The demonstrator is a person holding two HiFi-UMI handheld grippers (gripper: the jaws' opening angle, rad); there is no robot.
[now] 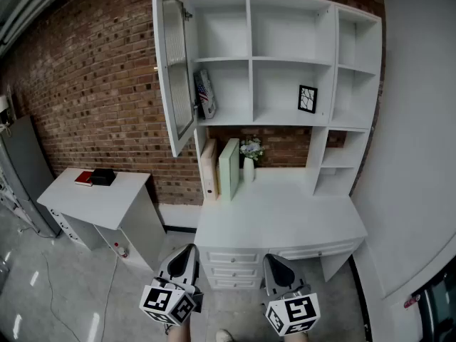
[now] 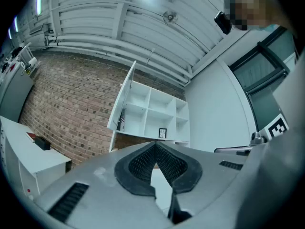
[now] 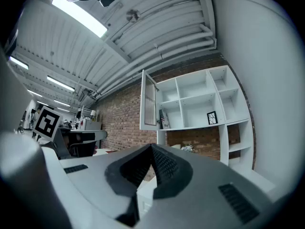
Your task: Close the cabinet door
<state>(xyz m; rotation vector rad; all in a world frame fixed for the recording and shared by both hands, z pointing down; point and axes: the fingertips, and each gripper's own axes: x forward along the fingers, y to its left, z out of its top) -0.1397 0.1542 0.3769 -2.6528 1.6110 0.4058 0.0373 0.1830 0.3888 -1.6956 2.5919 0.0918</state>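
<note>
The white cabinet door (image 1: 173, 70), with a glass pane, stands swung out to the left of the white shelf unit (image 1: 292, 59) above the desk. It also shows in the left gripper view as the door (image 2: 125, 101) and in the right gripper view as the door (image 3: 148, 101). My left gripper (image 1: 187, 252) and right gripper (image 1: 273, 261) hang low in front of the desk, far from the door. The jaws of the left gripper (image 2: 155, 145) meet at their tips with nothing between them. The right gripper (image 3: 151, 147) is likewise shut and empty.
A white desk (image 1: 285, 216) with drawers stands right ahead, carrying upright books (image 1: 229, 167) and a small flower vase (image 1: 250, 153). A framed picture (image 1: 307, 98) sits on a shelf. A low white side table (image 1: 100, 198) stands at left and a pale wall (image 1: 420, 134) at right.
</note>
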